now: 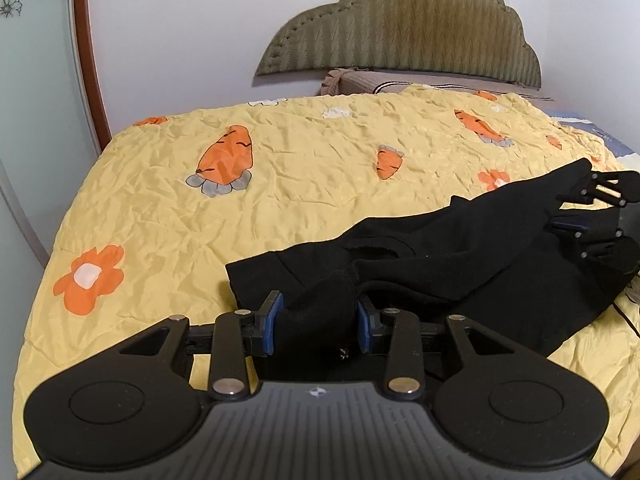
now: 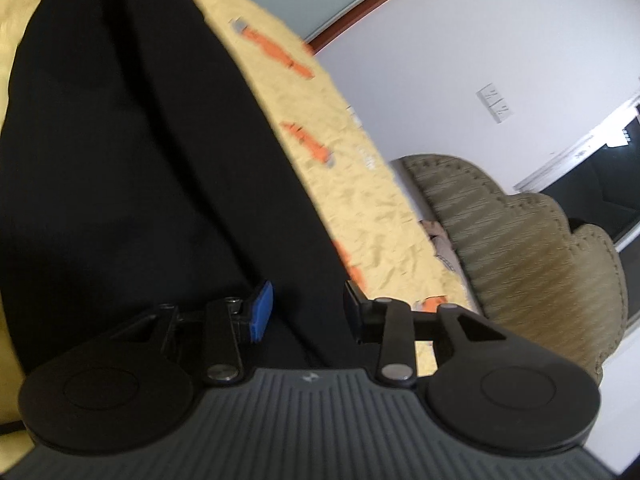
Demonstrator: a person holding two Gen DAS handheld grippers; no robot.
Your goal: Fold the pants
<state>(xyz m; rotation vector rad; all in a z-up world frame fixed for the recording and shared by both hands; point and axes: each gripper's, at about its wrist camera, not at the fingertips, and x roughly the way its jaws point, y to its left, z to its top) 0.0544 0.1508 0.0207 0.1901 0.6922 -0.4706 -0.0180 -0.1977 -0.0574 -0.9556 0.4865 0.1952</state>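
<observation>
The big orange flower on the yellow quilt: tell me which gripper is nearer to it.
Left. The left gripper, shut on the black pants, is just right of the flower. The right gripper is at the pants' far end, across the quilt.

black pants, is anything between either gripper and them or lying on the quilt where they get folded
Nothing visible. The left gripper is clamped on a bunch of the black pants; the right gripper has them between its open pads. The yellow quilt around them carries nothing else.

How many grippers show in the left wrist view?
2: left gripper bottom centre, gripping the pants; right gripper at the right edge, over the pants.
</observation>
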